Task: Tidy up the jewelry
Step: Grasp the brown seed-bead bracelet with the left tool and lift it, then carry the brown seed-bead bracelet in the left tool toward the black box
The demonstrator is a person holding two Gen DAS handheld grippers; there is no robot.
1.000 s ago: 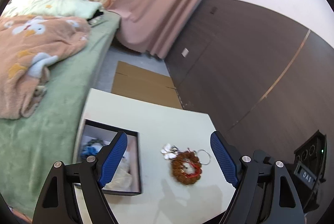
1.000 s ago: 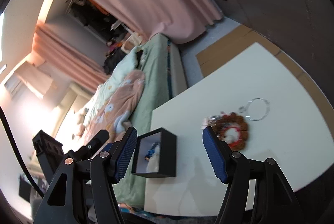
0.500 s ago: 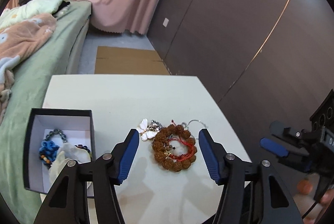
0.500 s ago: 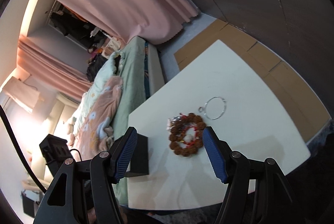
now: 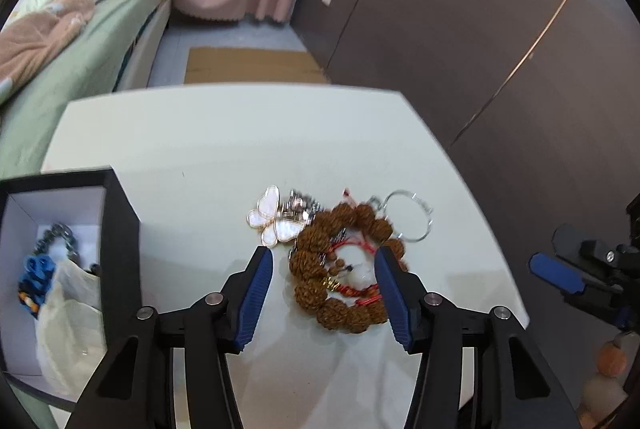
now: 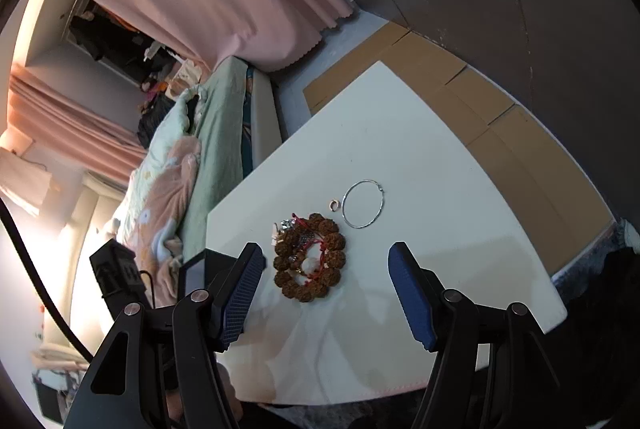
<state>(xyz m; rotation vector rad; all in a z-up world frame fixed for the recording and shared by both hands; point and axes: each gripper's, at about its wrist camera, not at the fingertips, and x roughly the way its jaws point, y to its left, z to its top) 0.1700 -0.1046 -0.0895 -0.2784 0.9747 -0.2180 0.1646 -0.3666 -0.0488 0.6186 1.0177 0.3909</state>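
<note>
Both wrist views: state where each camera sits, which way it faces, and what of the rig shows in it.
Left wrist: sits on the left gripper, looking down along its open blue fingers at the brown bead bracelet, the butterfly piece and the black box; the right gripper shows at the right edge.
Right wrist: sits on the right gripper, higher and tilted, facing the white table and bed; its open fingers show.
Shared: bracelet, thin wire hoop, table, box.

No readable text, labels, brands or numbers anywhere in either view.
</note>
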